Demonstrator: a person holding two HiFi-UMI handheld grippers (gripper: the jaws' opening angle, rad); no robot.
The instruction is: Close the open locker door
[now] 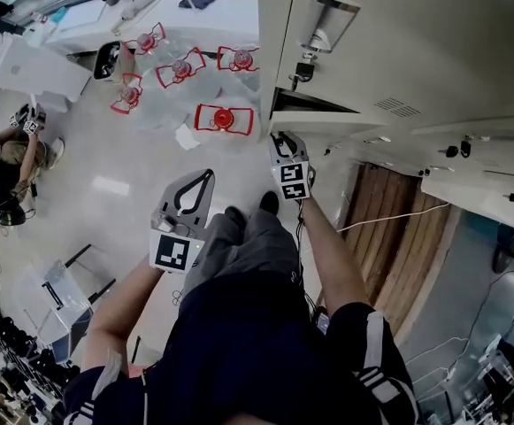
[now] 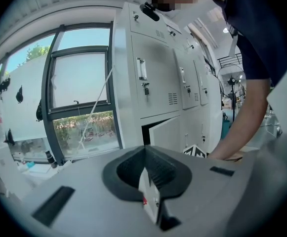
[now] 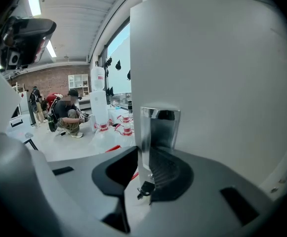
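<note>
Head view: the locker door (image 1: 327,122) belongs to a lower compartment (image 1: 303,103) of the locker bank (image 1: 416,51). It stands ajar, with a dark wedge of the interior showing behind it. The right tool (image 1: 285,138) reaches to the door's free edge. The left tool (image 1: 206,177) hangs apart from the lockers, above the floor. Left gripper view: the jaws of the left tool are clenched together with nothing from the scene between them. The door is visible ahead, swung partly out from its frame. Right gripper view: the right tool is clenched on the door's free edge, with one jaw on each face. The recessed chrome handle (image 3: 159,127) is just beyond the jaws, and a small key (image 3: 145,189) hangs close by them. Handling: the door is judged to be painted sheet metal, so it is stiff, fairly light and smooth enough to slip between the pads. It should swing freely on its hinges. Take hold at the free edge beside the handle (the point farthest from the hinge, so it needs the least effort). Keep the jaws clear of the key and release before the edge meets the frame.
</note>
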